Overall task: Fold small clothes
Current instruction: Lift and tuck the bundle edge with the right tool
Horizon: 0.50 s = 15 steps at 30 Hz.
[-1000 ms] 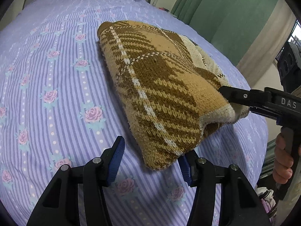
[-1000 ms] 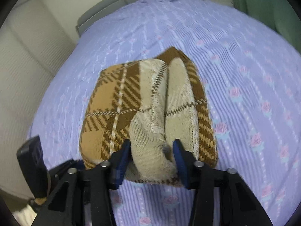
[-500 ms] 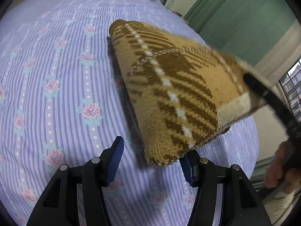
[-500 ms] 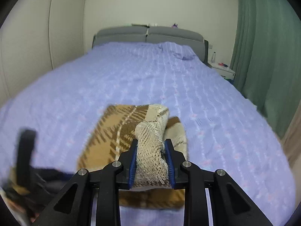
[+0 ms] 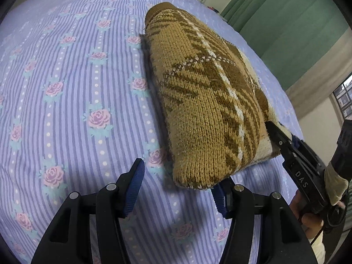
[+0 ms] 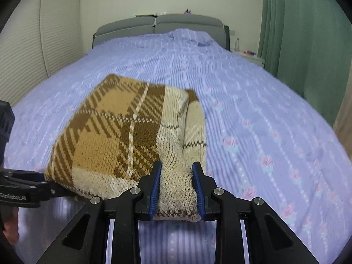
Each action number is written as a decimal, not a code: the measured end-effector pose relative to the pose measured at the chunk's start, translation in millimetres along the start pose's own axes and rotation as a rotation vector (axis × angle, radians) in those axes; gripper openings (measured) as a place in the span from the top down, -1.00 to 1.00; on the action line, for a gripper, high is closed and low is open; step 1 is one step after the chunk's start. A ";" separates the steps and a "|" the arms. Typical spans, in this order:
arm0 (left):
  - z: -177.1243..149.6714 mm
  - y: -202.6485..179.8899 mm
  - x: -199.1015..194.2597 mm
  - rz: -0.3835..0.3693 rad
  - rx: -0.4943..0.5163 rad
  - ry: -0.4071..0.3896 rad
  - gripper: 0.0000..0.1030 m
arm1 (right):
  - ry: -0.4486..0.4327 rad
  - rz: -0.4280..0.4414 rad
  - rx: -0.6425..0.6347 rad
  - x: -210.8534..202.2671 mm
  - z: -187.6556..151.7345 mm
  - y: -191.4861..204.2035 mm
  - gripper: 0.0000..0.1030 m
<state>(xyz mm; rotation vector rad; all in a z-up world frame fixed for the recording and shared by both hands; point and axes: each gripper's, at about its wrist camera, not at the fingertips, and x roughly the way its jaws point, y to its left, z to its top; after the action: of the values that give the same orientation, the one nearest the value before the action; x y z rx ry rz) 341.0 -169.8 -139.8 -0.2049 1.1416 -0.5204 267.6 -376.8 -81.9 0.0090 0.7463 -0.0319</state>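
A folded brown-and-tan plaid knit sweater [image 5: 209,101] [image 6: 110,132] lies on the purple flowered bedspread [image 5: 77,88] [image 6: 242,88], its near end raised. My right gripper [image 6: 177,182] [image 5: 279,140] is shut on the cream edge of that end, and knit bulges between the blue pads. My left gripper [image 5: 178,187] stands open low over the sheet. The sweater's near corner hangs above its right finger without being pinched. In the right wrist view the left gripper [image 6: 55,189] reaches under that corner, and its tips are hidden there.
The bed runs back to a grey headboard [image 6: 158,25]. Green curtains [image 6: 308,44] [image 5: 286,22] hang along the right side, with a nightstand [image 6: 248,57] and a bottle beside them. A slatted wall [image 6: 33,55] is on the left. A hand [image 5: 308,215] holds the right gripper.
The right gripper's jaws have closed on the cream edge and lifted the sweater's near end off the bed. The left gripper has stayed open in place, rolled slightly.
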 end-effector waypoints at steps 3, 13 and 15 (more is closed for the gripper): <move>0.7 -14.9 1.8 0.038 0.067 0.029 -0.16 | 0.013 0.003 0.008 0.1 2.3 -1.4 0.47; -12.5 -42.6 -65.1 0.141 0.324 -0.099 -0.13 | 0.031 0.027 0.079 -8.1 14.1 -9.0 0.19; -4.8 -58.5 -72.8 0.192 0.422 -0.198 -0.14 | 0.029 0.043 0.118 -11.2 12.8 -14.6 0.14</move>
<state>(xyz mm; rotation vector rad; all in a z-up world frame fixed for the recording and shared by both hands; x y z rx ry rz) 296.9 -183.9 -58.5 0.2134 0.8260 -0.5442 267.6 -391.3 -64.9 0.1383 0.7724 -0.0349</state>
